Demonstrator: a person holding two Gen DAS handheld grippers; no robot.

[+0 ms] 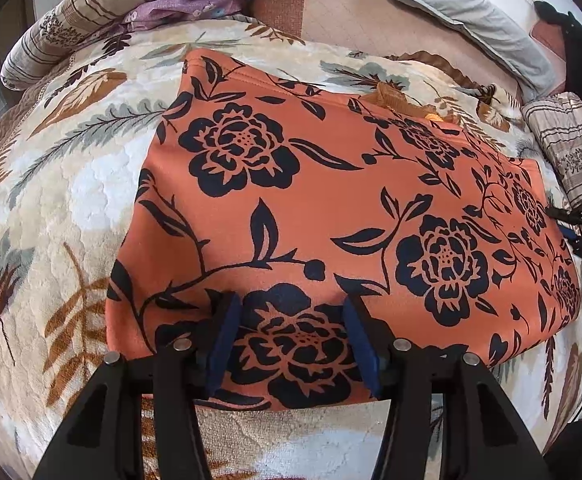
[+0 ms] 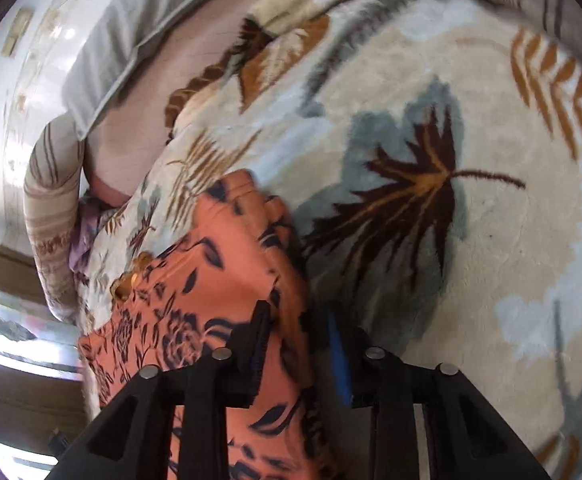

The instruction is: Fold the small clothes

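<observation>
Bedding fills both views: we work on a bed spread with a plush leaf-print blanket (image 1: 51, 184), with striped pillows (image 1: 91, 4) and a grey cushion (image 1: 471, 12) pushed to the far side, which leaves us a flat stretch for folding.

On that blanket lies the garment (image 1: 331, 200), orange with dark flowers, spread wide and mostly smooth; a bit of orange trim pokes out at its far edge. Laid out like this, its edges are easy to reach from both sides.

Our left gripper (image 1: 291, 340) sits at the near hem, jaws spread with the printed cloth showing between the blue pads (image 1: 223, 344), not pinching it. We judge it is lined up to take that edge.

Our right gripper (image 2: 299, 344) has the garment's side edge between its jaws, the cloth bunched up there. They look pressed onto it, probably to lift that side over for a fold.
</observation>
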